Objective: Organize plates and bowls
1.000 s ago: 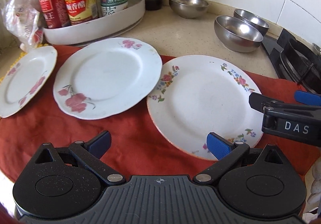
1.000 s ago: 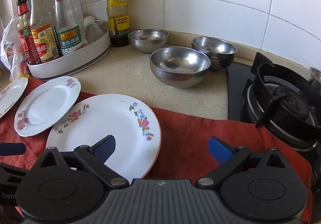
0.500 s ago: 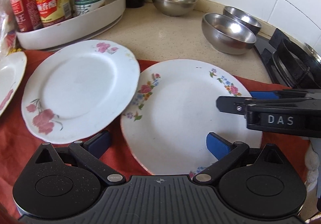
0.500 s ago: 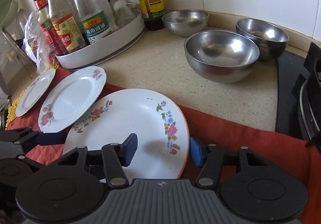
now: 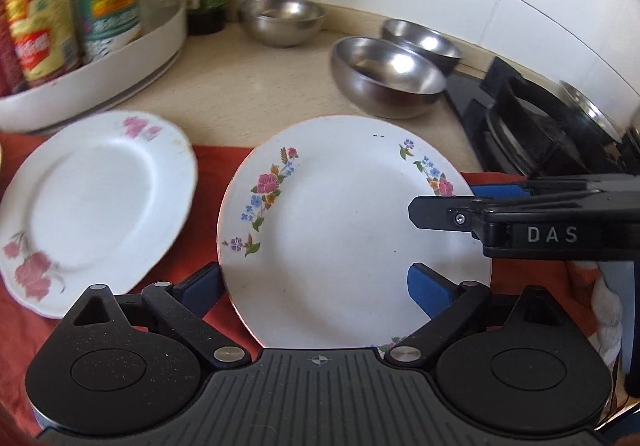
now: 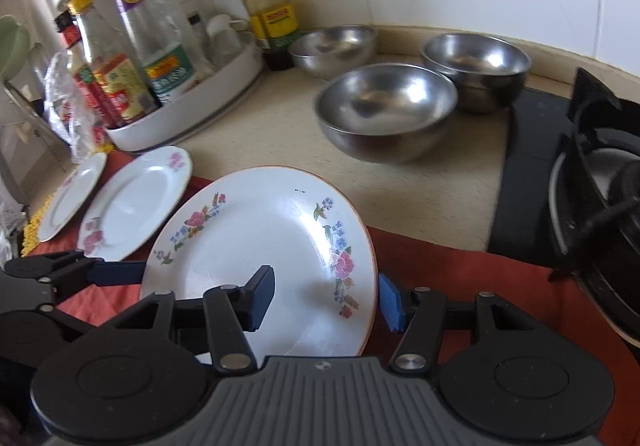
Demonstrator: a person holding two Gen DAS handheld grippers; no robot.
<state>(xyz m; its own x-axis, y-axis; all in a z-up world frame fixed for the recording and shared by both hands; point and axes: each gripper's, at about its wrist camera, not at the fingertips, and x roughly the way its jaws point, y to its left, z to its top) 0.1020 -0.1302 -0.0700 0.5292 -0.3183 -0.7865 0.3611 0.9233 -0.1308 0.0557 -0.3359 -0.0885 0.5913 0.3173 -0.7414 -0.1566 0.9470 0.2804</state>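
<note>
The large round plate (image 5: 344, 230), glossy white china with small flower sprays and a thin orange edge, is lying on a matte red cloth (image 5: 208, 162) spread over the speckled beige desk (image 5: 260, 86). The left claw (image 5: 316, 282) is straddling the plate's near-left rim. Its blue pads are wide apart and have just been closing, one outside the edge at 9 o'clock and the other over the smooth white well, neither pressing. The right claw (image 6: 324, 298) is reaching in from 3 o'clock. Its pads have just been closing and are standing half apart across the plate's right rim, one above the well and one just beside the outer edge, with no visible squeeze. At 9 o'clock of this plate a smaller scalloped plate (image 5: 92, 206) with pink roses is lying apart from it. Three rounded, shiny steel bowls (image 6: 384, 106) are sitting at 12 to 1 o'clock on the bare desk.
</note>
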